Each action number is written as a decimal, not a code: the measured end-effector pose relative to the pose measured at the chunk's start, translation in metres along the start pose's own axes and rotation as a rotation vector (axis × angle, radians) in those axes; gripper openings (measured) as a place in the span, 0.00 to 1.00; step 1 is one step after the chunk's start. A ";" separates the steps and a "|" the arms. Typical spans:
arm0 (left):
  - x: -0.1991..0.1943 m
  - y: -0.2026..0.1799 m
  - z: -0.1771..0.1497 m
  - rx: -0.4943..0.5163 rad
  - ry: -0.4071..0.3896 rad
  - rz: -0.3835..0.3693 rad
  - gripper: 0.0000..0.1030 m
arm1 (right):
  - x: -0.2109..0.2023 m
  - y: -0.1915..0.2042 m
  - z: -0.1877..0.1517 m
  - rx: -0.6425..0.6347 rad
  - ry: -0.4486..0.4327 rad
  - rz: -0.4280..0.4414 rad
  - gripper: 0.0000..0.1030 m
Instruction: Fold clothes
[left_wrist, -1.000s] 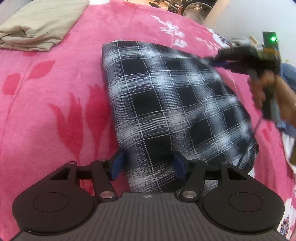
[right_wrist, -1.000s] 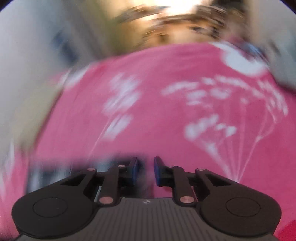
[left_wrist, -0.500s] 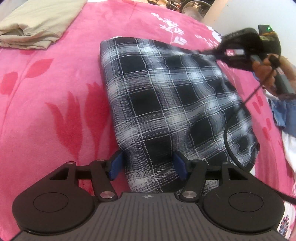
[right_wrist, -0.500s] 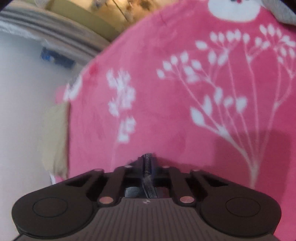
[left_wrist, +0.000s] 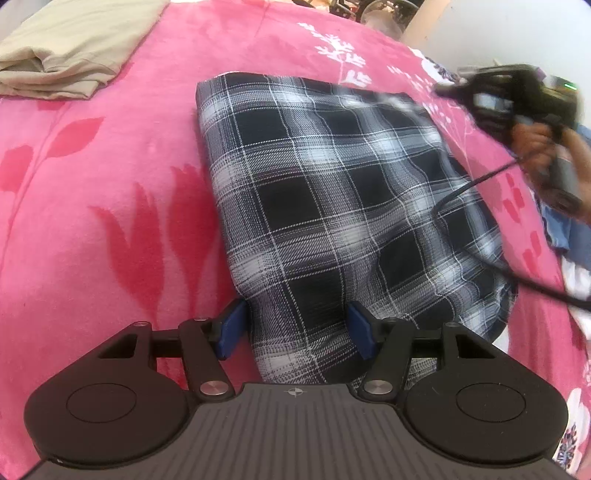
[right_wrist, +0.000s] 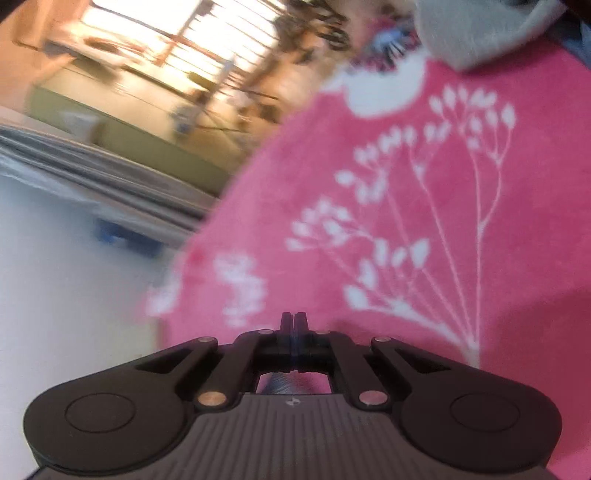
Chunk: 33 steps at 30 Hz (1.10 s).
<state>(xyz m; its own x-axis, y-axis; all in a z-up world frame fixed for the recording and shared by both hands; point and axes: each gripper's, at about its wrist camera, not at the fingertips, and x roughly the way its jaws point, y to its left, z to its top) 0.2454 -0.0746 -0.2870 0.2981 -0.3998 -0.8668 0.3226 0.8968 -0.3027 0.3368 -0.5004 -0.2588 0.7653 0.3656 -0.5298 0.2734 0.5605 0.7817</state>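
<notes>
A black-and-white plaid garment (left_wrist: 332, 192) lies folded on the pink floral blanket (left_wrist: 92, 221). My left gripper (left_wrist: 295, 328) stands open over its near end. The left pad (left_wrist: 231, 326) is just off the garment's left edge and the right pad (left_wrist: 360, 328) rests over the fabric. My right gripper (left_wrist: 441, 88), held by a hand (left_wrist: 532, 142), hovers blurred just beyond the garment's far right corner. In the right wrist view the right gripper (right_wrist: 294, 319) is shut, with no cloth showing at its tips. A sliver of grey fabric shows below the fingers.
A folded beige garment (left_wrist: 70, 48) lies at the blanket's far left. A black cable (left_wrist: 476, 206) trails across the plaid garment's right side. Blue and white clothes (left_wrist: 576, 236) sit at the right edge. The blanket's far edge (right_wrist: 207, 236) drops to the floor.
The right gripper's jaws have closed fully, and the fabric strip seen between them earlier is gone. It drew right, off the plaid garment's far corner, and rolled. The left gripper stayed put.
</notes>
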 end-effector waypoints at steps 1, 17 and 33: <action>0.000 0.001 0.000 -0.004 -0.001 -0.004 0.58 | -0.018 0.004 -0.003 -0.035 0.016 0.021 0.02; -0.040 -0.030 -0.015 0.219 -0.094 0.033 0.58 | -0.116 -0.033 -0.168 0.021 0.269 -0.191 0.43; 0.011 -0.127 -0.020 0.636 -0.082 0.097 0.40 | -0.127 -0.061 -0.207 0.257 0.017 -0.015 0.08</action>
<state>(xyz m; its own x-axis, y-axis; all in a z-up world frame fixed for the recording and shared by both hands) 0.1894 -0.1893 -0.2660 0.4124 -0.3580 -0.8377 0.7520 0.6528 0.0912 0.1022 -0.4275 -0.3075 0.7508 0.3721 -0.5457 0.4257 0.3591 0.8306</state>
